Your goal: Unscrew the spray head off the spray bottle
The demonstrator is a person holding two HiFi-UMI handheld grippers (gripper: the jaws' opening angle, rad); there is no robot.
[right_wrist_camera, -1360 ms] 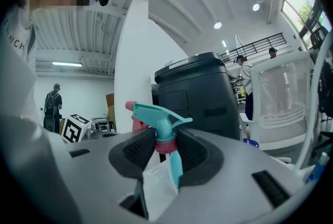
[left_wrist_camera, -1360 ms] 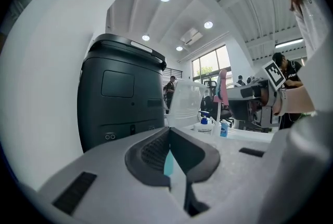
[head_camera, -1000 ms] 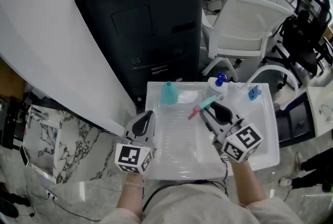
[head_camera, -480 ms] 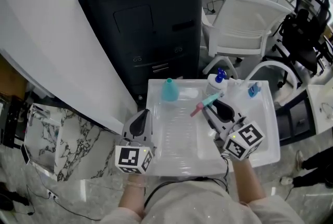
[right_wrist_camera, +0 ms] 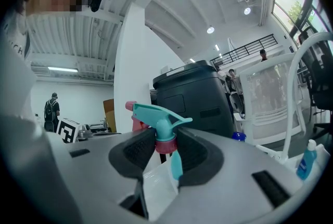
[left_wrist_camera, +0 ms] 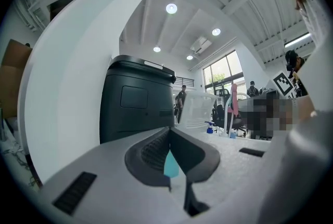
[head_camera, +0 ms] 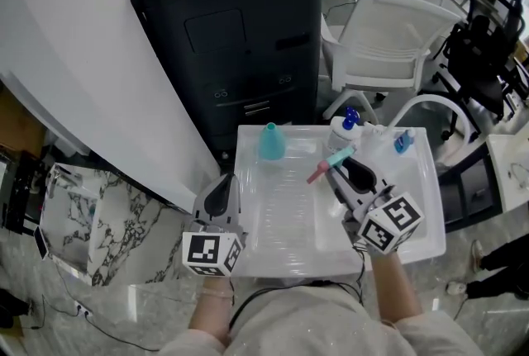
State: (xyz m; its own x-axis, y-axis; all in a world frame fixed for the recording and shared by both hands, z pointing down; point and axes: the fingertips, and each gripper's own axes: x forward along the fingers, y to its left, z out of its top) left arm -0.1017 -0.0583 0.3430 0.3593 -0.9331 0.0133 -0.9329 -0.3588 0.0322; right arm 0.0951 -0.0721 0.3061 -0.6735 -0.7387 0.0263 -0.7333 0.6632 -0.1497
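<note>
The teal spray bottle (head_camera: 269, 143), without its head, stands at the back left of the white tray (head_camera: 285, 251). In the left gripper view the bottle (left_wrist_camera: 170, 164) shows as a teal sliver beyond the jaws. The spray head (head_camera: 328, 162), teal with a pink collar and nozzle, is off the bottle. My right gripper (head_camera: 339, 168) is shut on it and holds it above the tray's middle. In the right gripper view the pads clamp the spray head (right_wrist_camera: 157, 120) at its pink collar. My left gripper (head_camera: 224, 187) is shut and holds nothing, at the tray's left edge.
A white bottle with a blue pump (head_camera: 345, 128) and a small blue bottle (head_camera: 403, 144) stand at the tray's back right. A large black bin (head_camera: 231, 32) rises behind the tray, with a white chair (head_camera: 397, 40) to its right. A marble surface (head_camera: 107, 239) lies to the left.
My left gripper has drifted a little to the left and slightly up, still shut. The right gripper keeps its hold on the spray head and has barely moved.
</note>
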